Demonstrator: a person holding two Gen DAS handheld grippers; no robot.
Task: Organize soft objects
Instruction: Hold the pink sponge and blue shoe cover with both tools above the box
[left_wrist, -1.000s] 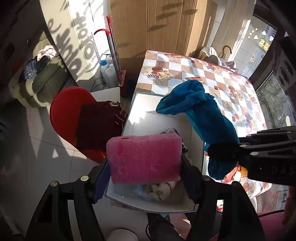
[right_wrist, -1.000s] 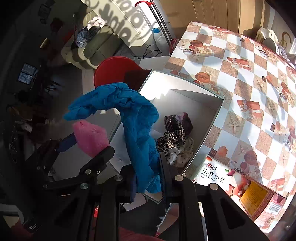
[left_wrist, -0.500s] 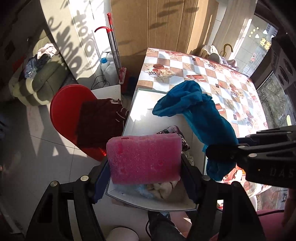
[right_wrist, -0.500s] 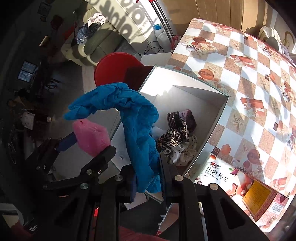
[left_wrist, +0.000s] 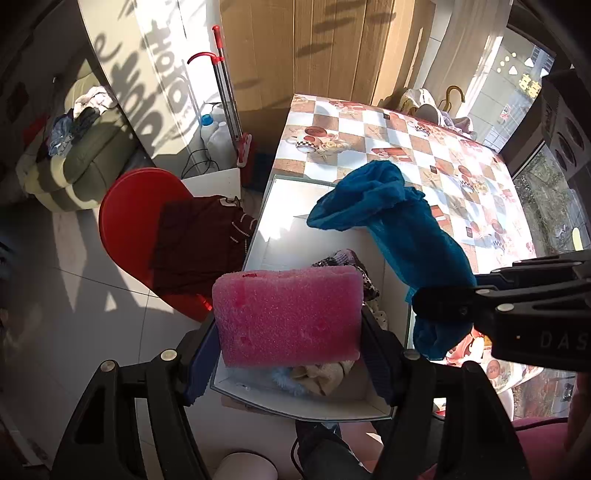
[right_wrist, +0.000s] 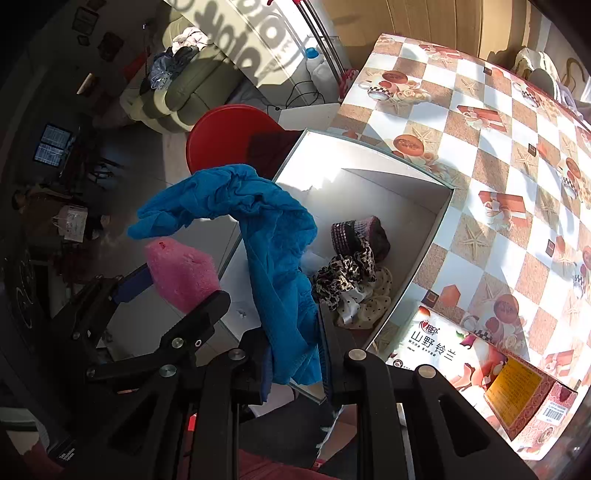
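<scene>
At the far left of the left wrist view a red stool (left_wrist: 136, 225) is standing on the floor with a dark maroon garment (left_wrist: 199, 247) lying across its seat. Just right of it, in the middle of the frame, we are looking down into a white box (left_wrist: 280, 206) sitting at the near edge of the checkered table (left_wrist: 406, 147). Our left gripper (left_wrist: 288, 325) is clenching a pink sponge (left_wrist: 288, 317) by its two ends and holding it above the box's near end, where cream and pale blue soft pieces (left_wrist: 314, 376) are lying under it. In the right wrist view the box's contents are showing more clearly: near the centre of the frame a maroon knitted piece (right_wrist: 360, 236) is resting on the box floor, with a leopard-print scrunchie (right_wrist: 345, 273) touching it on the lower side and a cream polka-dot cloth (right_wrist: 369, 302) bunched just below that; the far half of the box is showing only bare white floor. Our right gripper (right_wrist: 295, 354) is pinching the lower end of a blue cloth (right_wrist: 273, 258), which is arching up and drooping toward the left of the frame, over the box's near left wall. At the lower right of that frame a printed carton (right_wrist: 480, 373) is lying on the table just beside the box.
</scene>
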